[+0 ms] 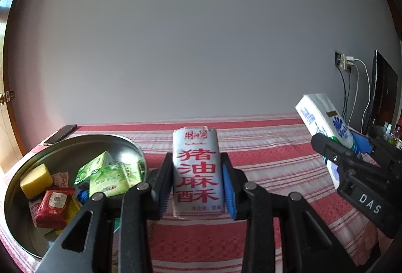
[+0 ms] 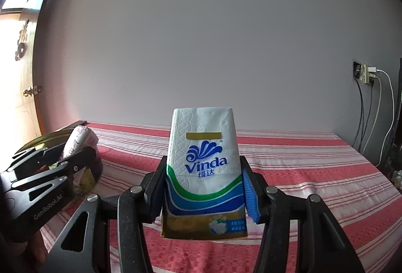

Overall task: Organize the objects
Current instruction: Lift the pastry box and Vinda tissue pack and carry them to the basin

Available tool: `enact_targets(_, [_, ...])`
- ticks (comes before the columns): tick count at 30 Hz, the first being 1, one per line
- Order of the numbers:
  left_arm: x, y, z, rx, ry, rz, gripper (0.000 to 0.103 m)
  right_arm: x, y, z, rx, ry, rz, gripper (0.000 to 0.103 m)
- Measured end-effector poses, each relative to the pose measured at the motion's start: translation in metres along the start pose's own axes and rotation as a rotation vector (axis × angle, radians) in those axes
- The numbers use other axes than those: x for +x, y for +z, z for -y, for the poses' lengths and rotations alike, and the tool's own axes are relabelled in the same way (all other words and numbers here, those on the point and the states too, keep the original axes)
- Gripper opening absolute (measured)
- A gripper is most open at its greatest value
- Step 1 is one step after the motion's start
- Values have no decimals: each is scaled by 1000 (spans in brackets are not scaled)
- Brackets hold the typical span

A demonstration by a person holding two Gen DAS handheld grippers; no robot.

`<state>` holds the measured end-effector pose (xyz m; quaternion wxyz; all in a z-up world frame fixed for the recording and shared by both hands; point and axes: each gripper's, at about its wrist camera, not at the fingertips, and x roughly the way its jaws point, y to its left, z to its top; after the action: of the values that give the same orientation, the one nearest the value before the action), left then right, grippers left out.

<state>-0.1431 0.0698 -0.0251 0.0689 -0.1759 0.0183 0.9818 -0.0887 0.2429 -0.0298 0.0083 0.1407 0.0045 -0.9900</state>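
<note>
Two tongs are both clenched: left tongs grip a snack packet mid-frame beside the tin; right tongs grip a tissue pack above the striped tabletop.

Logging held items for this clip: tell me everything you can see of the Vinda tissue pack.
The Vinda tissue pack is a soft plastic-wrapped pocket pack, white with embossed tissue showing through, a blue fan logo, green and blue waves, a gold band at the bottom and a gold tab near the top. It stands upright, clamped at its sides between the blue pads of the right gripper, held above the red-striped cloth. Nothing else touches it.
</note>
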Motion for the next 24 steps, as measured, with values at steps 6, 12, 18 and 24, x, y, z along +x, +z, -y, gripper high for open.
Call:
enact_targets(6, [-8,0,-21,-11,26,-16,34,4,8,-15,2,66,-3,55])
enact_targets(12, [-16,2,-53,-42,75,-28,34,5,25,-38,9,147,9,55])
enact_targets(18, [-20,3,-86,-77,134,-48,34,7,41,-70,-13,226,10,55])
enact_targets(24, [-19,2,-114,-110,188,-72,34,10,52,-98,-14,298,-2,55])
